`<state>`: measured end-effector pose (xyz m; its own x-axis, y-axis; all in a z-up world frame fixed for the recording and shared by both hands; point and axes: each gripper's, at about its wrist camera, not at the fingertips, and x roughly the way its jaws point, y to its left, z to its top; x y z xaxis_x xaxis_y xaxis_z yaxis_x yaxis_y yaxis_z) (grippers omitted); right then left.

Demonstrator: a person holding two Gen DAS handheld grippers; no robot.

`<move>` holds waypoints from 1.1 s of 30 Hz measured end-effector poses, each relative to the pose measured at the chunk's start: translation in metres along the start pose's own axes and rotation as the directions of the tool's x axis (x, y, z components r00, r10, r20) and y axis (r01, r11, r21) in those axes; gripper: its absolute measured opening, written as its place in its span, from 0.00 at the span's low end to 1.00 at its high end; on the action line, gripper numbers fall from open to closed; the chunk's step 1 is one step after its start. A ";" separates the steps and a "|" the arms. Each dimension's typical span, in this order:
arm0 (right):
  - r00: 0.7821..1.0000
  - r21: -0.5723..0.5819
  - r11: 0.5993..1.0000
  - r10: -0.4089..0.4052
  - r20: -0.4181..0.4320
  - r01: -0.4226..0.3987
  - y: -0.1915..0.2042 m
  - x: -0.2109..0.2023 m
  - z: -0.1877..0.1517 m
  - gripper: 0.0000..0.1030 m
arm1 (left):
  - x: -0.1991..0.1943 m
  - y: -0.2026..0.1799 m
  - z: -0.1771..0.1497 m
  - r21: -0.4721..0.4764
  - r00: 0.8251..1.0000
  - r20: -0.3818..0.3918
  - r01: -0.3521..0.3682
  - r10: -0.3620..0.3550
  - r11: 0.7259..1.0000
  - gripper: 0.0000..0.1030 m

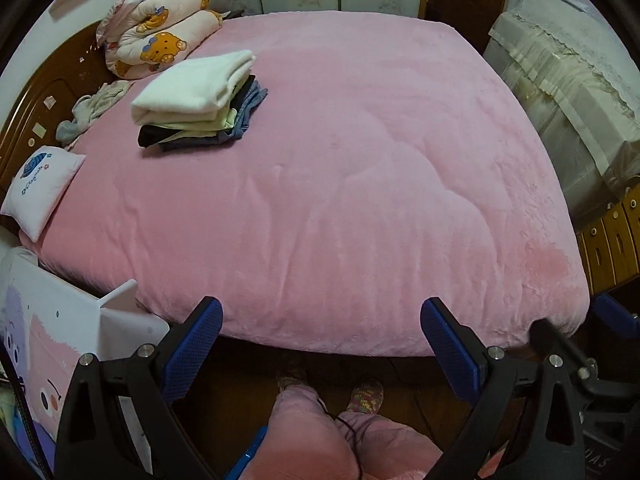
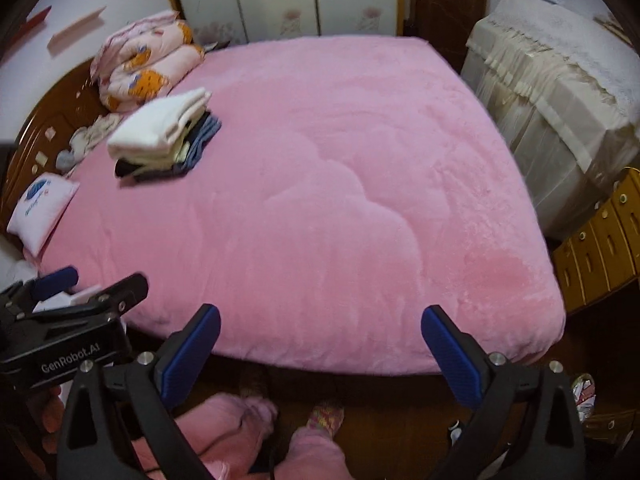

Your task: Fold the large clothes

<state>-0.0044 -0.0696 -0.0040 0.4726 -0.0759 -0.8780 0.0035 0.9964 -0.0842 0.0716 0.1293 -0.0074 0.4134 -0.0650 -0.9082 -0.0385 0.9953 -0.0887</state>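
Observation:
A stack of folded clothes (image 1: 196, 100), white on top with dark and blue pieces beneath, lies on the far left of the pink bed cover (image 1: 340, 184). It also shows in the right wrist view (image 2: 164, 136). A small crumpled grey-white garment (image 1: 90, 110) lies by the headboard. My left gripper (image 1: 320, 320) is open and empty, held above the bed's near edge. My right gripper (image 2: 320, 328) is open and empty, also above the near edge. The left gripper's body (image 2: 68, 320) shows at the left of the right wrist view.
A rolled cartoon-print quilt (image 1: 160, 32) and a small white pillow (image 1: 40, 192) lie by the wooden headboard (image 1: 40, 92). A cloth-covered cabinet (image 1: 568, 80) and wooden drawers (image 1: 612, 248) stand right of the bed. A white box (image 1: 60, 332) stands near left. The person's legs and feet (image 1: 332, 412) are below.

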 end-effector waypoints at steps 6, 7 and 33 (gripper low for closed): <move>1.000 0.081 0.997 0.011 0.010 -0.012 -0.014 -0.006 -0.001 0.99 | -0.007 0.007 0.004 -0.010 0.999 0.033 0.029 -0.029 1.000 0.96; 1.000 0.098 0.995 0.011 0.017 -0.012 -0.017 -0.007 -0.001 0.99 | -0.008 0.008 0.005 -0.011 0.999 0.038 0.033 -0.032 0.999 0.97; 0.991 0.042 0.999 -0.012 0.136 0.006 -0.001 -0.028 0.013 1.00 | -0.030 -0.006 0.011 0.038 0.989 0.141 0.025 -0.030 0.999 0.99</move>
<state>-0.0065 -0.0676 0.0270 0.5878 -0.0817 -0.8048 0.0433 0.9966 -0.0696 0.0698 0.1260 0.0249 0.5389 -0.0843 -0.8381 0.0065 0.9954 -0.0960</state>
